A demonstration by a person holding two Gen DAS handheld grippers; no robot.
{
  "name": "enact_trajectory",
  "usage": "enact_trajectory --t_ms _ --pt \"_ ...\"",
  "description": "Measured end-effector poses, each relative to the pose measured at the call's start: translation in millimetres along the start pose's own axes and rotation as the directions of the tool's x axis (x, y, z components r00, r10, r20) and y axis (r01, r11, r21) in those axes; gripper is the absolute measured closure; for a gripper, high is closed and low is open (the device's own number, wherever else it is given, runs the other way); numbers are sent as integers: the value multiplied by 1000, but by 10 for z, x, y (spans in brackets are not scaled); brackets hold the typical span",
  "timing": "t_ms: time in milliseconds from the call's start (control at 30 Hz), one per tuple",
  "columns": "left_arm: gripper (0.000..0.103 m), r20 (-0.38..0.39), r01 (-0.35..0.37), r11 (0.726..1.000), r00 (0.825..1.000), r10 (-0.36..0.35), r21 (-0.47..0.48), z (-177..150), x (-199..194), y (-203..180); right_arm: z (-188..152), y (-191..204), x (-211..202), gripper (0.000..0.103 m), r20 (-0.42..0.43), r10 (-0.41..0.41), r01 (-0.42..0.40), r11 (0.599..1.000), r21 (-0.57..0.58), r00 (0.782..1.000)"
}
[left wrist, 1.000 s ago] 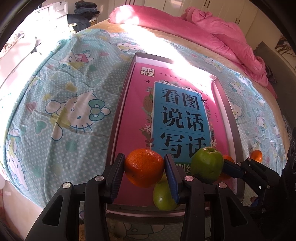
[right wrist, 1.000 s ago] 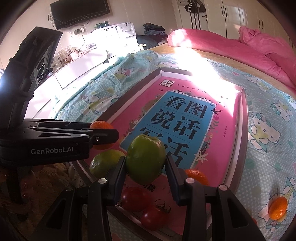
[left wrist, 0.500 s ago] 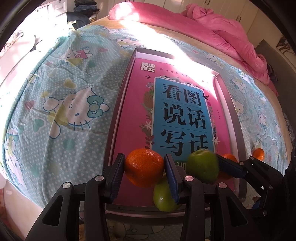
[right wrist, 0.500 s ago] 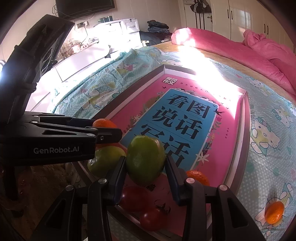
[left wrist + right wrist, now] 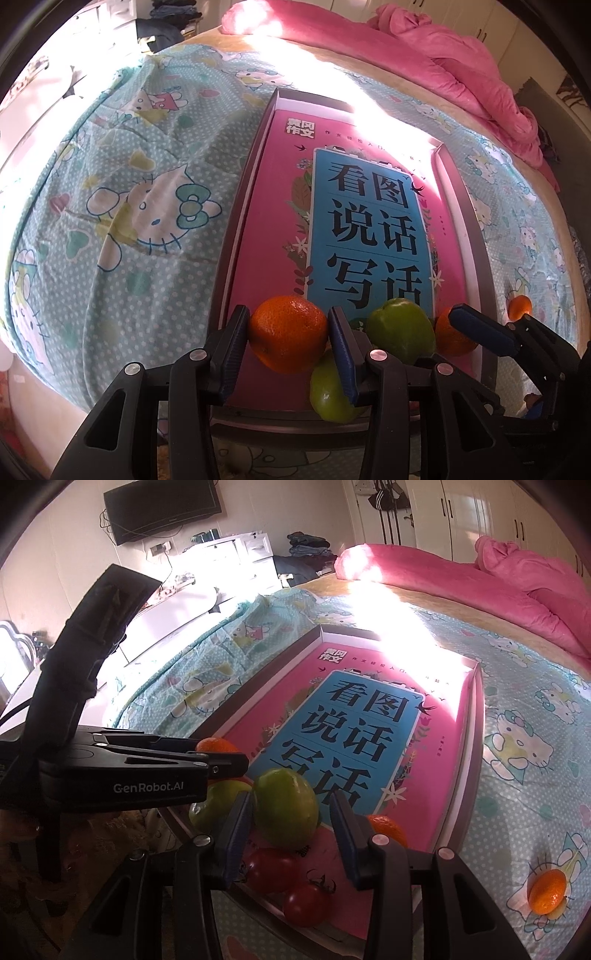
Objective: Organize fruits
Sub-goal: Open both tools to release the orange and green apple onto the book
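Observation:
My left gripper [image 5: 288,339] is shut on an orange [image 5: 289,333] and holds it over the near end of the tray [image 5: 476,236] with the pink book cover. My right gripper [image 5: 291,818] has its jaws wider than the green fruit [image 5: 286,808] between them; a gap shows on the right side, and the fruit rests on the tray. In the left wrist view that green fruit [image 5: 400,330] sits free beside the right gripper's pad. A second green fruit [image 5: 330,391], two tomatoes [image 5: 273,869] and a small orange [image 5: 388,829] lie on the tray.
A small orange [image 5: 546,891] lies loose on the Hello Kitty sheet [image 5: 524,746] right of the tray, and also shows in the left wrist view [image 5: 520,307]. A pink duvet [image 5: 480,579] lies at the far end of the bed. White furniture stands at the left.
The right gripper lowered the green fruit onto the tray and its jaws have parted from it. The left gripper still holds the orange, and both cameras have tipped down slightly.

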State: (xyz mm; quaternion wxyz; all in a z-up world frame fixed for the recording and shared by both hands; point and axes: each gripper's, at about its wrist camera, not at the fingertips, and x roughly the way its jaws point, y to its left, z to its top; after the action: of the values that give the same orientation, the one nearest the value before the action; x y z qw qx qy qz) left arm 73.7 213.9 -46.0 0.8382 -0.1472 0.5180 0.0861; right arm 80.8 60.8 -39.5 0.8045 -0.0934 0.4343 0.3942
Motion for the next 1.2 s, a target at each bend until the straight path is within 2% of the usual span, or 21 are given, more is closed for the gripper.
enact_trajectory --t_ms 133,500,633,767,967,1200 --pt "56 5 3 1000 1000 -3 1 2 -5 -1 -14 -18 -24 59 3 -6 6 1000 9 1000" --pt "43 37 27 1000 999 -28 4 -1 -102 -15 -45 -8 -107 53 21 -11 10 1000 21 1000" --pt "39 66 39 999 997 -39 10 -1 -169 -30 -60 -9 -185 47 49 -13 12 1000 25 999" --pt "31 95 39 999 995 -41 17 -2 -233 -48 -58 -34 -269 47 74 -15 13 999 35 997" --pt "28 134 56 998 989 -58 19 10 -324 -48 -58 -66 -386 42 104 -22 17 999 52 994" --pt "26 209 62 996 975 -75 68 -4 -495 -146 -86 -78 -506 41 130 -32 24 998 63 991"
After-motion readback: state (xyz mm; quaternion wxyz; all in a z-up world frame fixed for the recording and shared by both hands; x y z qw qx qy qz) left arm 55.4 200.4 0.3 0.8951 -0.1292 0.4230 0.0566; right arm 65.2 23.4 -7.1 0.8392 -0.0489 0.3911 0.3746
